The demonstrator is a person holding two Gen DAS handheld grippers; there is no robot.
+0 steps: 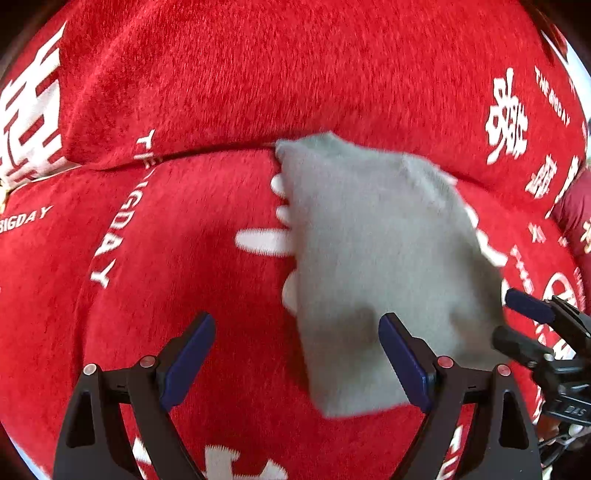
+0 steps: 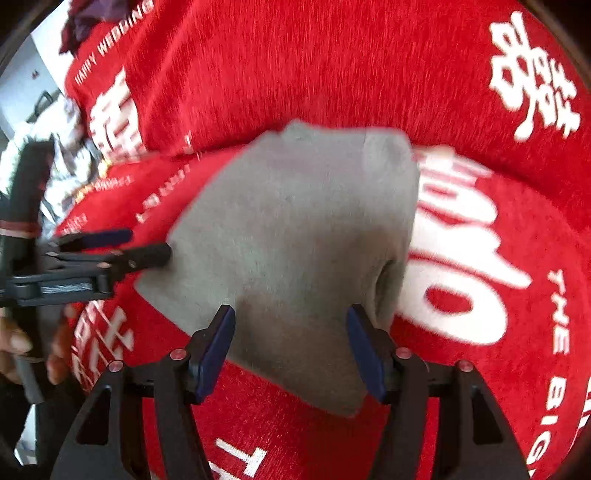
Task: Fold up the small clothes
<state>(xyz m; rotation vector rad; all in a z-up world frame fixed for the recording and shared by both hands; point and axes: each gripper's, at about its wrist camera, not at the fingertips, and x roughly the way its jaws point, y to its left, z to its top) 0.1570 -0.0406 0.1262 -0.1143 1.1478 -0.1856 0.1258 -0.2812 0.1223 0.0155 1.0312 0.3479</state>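
Observation:
A small grey garment [image 1: 373, 258] lies folded on a red sofa cover; it also shows in the right wrist view [image 2: 295, 236]. My left gripper [image 1: 295, 354] is open and empty, just in front of the garment's near left edge, its right finger over the cloth. My right gripper [image 2: 291, 343] is open above the garment's near edge, holding nothing. In the left wrist view the right gripper [image 1: 517, 321] is at the garment's right side. In the right wrist view the left gripper [image 2: 144, 245] is at its left edge.
The red plush cover [image 1: 207, 74] with white lettering spans seat and backrest, with a seam [image 1: 207, 149] behind the garment. A dark clothes pile [image 2: 96, 18] sits at the far upper left. A person's hand [image 2: 22, 347] holds the left gripper.

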